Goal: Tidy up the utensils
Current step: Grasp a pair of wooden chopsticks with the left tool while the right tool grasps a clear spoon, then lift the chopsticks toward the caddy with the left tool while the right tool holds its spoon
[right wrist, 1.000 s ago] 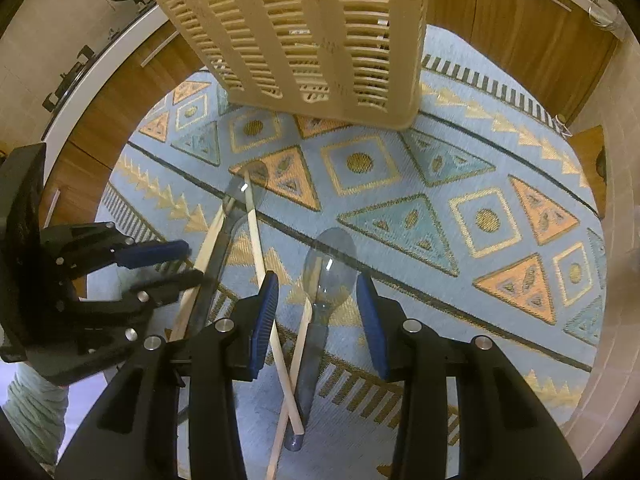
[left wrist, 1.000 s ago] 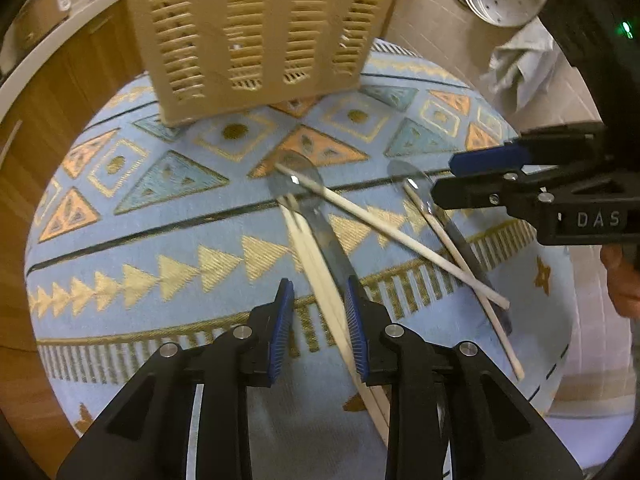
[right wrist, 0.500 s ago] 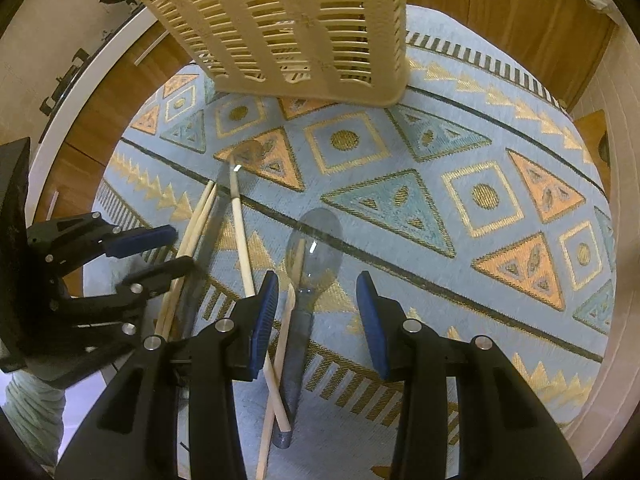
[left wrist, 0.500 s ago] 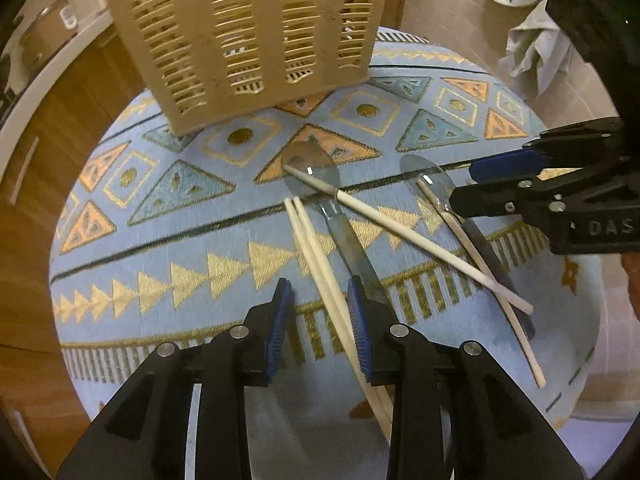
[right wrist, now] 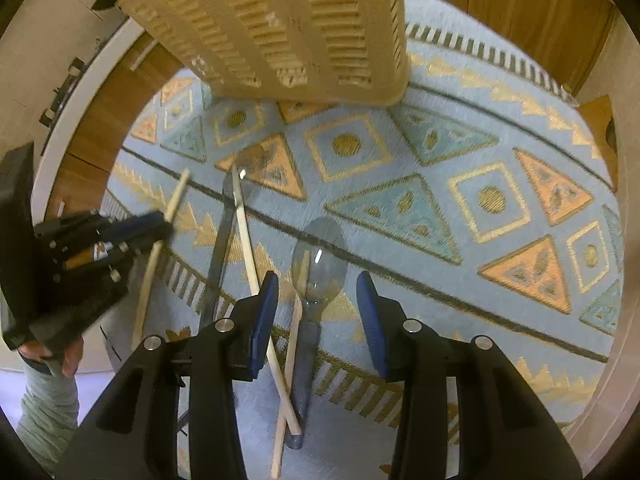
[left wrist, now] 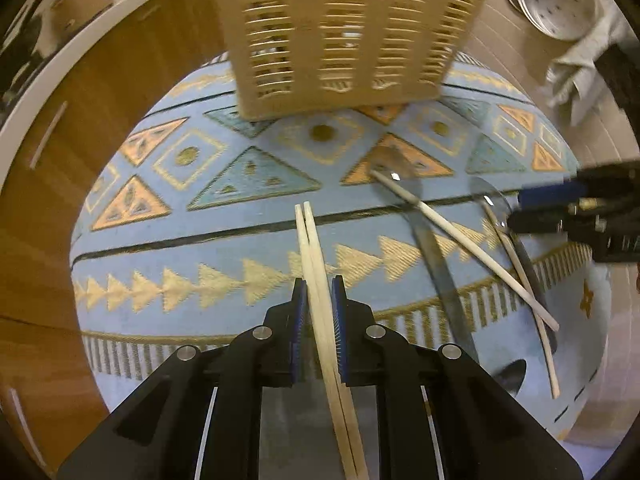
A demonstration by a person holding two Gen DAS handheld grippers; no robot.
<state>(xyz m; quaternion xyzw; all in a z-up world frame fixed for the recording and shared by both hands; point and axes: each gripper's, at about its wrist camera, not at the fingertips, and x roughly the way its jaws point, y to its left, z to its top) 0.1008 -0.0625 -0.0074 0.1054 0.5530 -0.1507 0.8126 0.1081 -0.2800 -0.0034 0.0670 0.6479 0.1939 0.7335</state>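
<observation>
Left gripper (left wrist: 319, 294) — your jaws have just been closing and are now clamping the pair of chopsticks (left wrist: 316, 264), carried clear of the spoon they were lying beside a second ago. Right gripper (right wrist: 316, 304) — you are holding it open, nothing gripped, above the clear spoon (right wrist: 318, 264) and two crossed chopsticks (right wrist: 256, 264) on the patterned rug (right wrist: 460, 200). Slatted basket (left wrist: 340, 28) beyond. No legible lettering.

A pair of pale wooden chopsticks (left wrist: 316, 264) lies side by side, lifted. Two clear plastic spoons (right wrist: 316, 276) and two loose pale wooden chopsticks (right wrist: 248, 240) lie crossed before the upright beige slatted plastic basket (left wrist: 340, 28).
</observation>
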